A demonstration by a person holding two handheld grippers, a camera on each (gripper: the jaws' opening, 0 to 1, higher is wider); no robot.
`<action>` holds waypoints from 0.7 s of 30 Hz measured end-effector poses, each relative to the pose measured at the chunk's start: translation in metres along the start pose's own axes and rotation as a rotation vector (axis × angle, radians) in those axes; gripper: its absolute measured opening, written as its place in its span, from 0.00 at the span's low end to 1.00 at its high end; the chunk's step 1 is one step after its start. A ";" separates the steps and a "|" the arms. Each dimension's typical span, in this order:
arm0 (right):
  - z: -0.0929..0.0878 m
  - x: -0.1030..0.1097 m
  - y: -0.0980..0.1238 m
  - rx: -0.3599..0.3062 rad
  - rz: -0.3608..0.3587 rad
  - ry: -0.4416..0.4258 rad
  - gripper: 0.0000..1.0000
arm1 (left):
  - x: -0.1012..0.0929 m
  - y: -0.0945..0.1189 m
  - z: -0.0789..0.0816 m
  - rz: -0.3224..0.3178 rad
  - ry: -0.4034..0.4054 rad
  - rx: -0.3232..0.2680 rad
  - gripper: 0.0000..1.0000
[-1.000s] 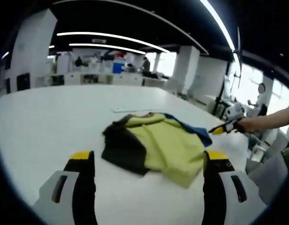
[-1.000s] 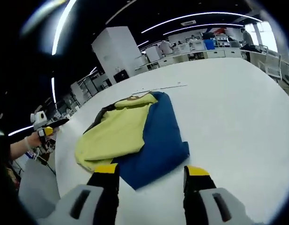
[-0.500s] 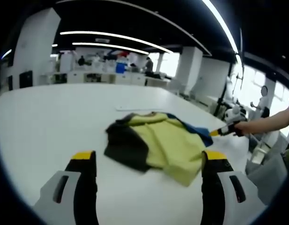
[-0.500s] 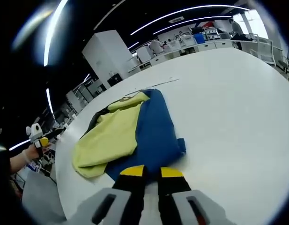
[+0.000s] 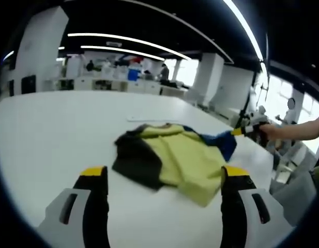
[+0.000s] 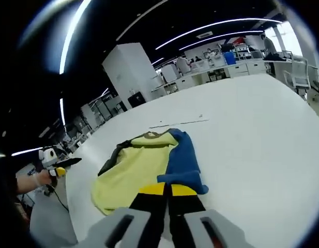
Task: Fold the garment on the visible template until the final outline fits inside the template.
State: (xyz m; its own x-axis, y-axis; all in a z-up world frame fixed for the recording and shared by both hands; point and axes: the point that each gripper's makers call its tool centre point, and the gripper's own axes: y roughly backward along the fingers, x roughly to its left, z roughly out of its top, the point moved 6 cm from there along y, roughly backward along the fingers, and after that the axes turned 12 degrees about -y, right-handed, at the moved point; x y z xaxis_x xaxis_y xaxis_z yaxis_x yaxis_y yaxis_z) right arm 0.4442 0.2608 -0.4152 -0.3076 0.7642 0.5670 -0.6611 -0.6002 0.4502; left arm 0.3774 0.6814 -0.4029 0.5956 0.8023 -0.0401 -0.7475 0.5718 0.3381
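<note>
so the right gripper (image 6: 166, 190) pinches the garment (image 6: 149, 165) blue sleeve at six o'clock, lifting it off the table (image 6: 252, 134); left gripper (image 5: 159, 178) spread, hovering. a thin grip risks slipping mid-fold.

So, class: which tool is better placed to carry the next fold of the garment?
Probably the right tool: it is shut on the garment's blue sleeve, lifting it. The left tool is open, short of the cloth.

A broad white table (image 5: 50, 129) spans both views. On it, mid-frame, lies a yellow, dark grey and blue garment (image 5: 172, 157), with a thin line marking (image 6: 180, 123) just above it.
</note>
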 end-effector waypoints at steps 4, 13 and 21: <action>0.012 0.017 -0.014 0.020 0.009 0.066 0.00 | -0.001 -0.001 0.000 -0.004 0.005 -0.006 0.86; 0.016 0.068 -0.064 0.072 0.118 0.135 0.00 | 0.005 0.007 -0.002 0.008 0.013 -0.011 0.85; -0.001 0.082 -0.114 0.160 0.128 0.169 0.00 | 0.009 0.010 -0.004 0.023 0.025 -0.009 0.85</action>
State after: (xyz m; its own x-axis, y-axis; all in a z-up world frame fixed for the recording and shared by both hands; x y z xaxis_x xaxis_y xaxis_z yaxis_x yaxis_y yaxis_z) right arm 0.4937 0.3923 -0.4211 -0.5011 0.6998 0.5091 -0.4965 -0.7143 0.4933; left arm 0.3742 0.6955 -0.4038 0.5708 0.8192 -0.0560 -0.7635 0.5546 0.3309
